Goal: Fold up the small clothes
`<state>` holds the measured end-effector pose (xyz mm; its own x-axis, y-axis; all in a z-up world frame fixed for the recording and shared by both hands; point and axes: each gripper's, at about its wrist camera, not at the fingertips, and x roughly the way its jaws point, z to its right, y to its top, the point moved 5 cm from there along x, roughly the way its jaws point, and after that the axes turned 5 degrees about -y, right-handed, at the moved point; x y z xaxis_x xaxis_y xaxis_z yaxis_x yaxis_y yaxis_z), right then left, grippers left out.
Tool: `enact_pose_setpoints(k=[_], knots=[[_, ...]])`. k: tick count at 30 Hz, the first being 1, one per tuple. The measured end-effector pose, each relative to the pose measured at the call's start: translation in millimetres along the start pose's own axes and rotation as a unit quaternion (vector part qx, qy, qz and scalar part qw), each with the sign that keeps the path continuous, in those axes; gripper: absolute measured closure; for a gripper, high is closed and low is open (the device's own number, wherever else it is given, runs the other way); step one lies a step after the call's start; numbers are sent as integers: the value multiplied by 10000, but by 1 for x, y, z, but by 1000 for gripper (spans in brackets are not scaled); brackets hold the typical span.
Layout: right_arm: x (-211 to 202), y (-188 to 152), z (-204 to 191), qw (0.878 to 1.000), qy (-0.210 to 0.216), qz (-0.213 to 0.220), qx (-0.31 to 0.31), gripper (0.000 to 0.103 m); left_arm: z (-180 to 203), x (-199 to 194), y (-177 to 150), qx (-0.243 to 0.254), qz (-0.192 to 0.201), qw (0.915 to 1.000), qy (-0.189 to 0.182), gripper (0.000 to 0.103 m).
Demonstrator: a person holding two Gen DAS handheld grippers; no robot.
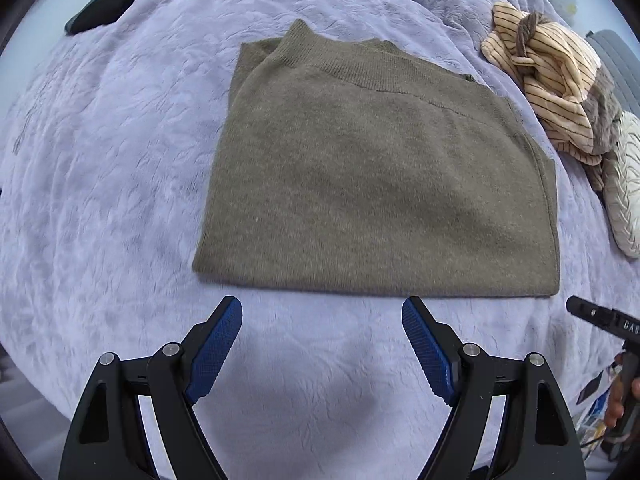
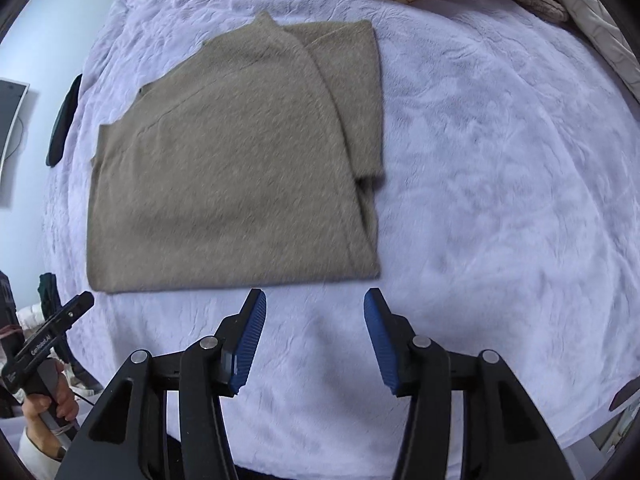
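**A:** From the left wrist view, the olive knit sweater (image 1: 372, 184) lies folded into a rough rectangle on the lavender blanket (image 1: 100, 184), ribbed collar at the far end. The left gripper (image 1: 322, 344) hangs just short of the near hem, fingers spread wide with nothing between them. What worries you?

**B:** The blanket is plush. If those pads come down at the hem and close, I judge they could pinch blanket pile along with the knit and drag both. Also the striped garment (image 1: 548, 92) heaped at the right sits close to the sweater's corner; a wide sweep could snag it.

**A:** And the right wrist view?

**B:** The right gripper (image 2: 315, 340) also hovers off the near edge, fingers apart and empty. On that side a tucked sleeve (image 2: 352, 92) lies over the body, with a loose fold at its lower end. Grabbing only the top layer there would likely pull the tuck open.

**A:** So the risk is partial grips.

**B:** Yes, and uneven lifting skewing the rectangle.
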<state>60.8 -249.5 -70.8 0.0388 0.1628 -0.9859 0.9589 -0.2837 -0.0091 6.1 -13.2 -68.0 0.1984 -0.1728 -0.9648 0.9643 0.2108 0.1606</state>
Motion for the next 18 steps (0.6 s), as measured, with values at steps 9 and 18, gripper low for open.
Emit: enact_pose_setpoints(k=[9,18], knots=[[-18,-27,-31,9996,132,30,-252,39,19,-17,-33,79,-12,10000,-57,20],[-24,-53,-46,9993,112,-61,-360,30,24,-24,-57,17,-93,9999,-144,20]])
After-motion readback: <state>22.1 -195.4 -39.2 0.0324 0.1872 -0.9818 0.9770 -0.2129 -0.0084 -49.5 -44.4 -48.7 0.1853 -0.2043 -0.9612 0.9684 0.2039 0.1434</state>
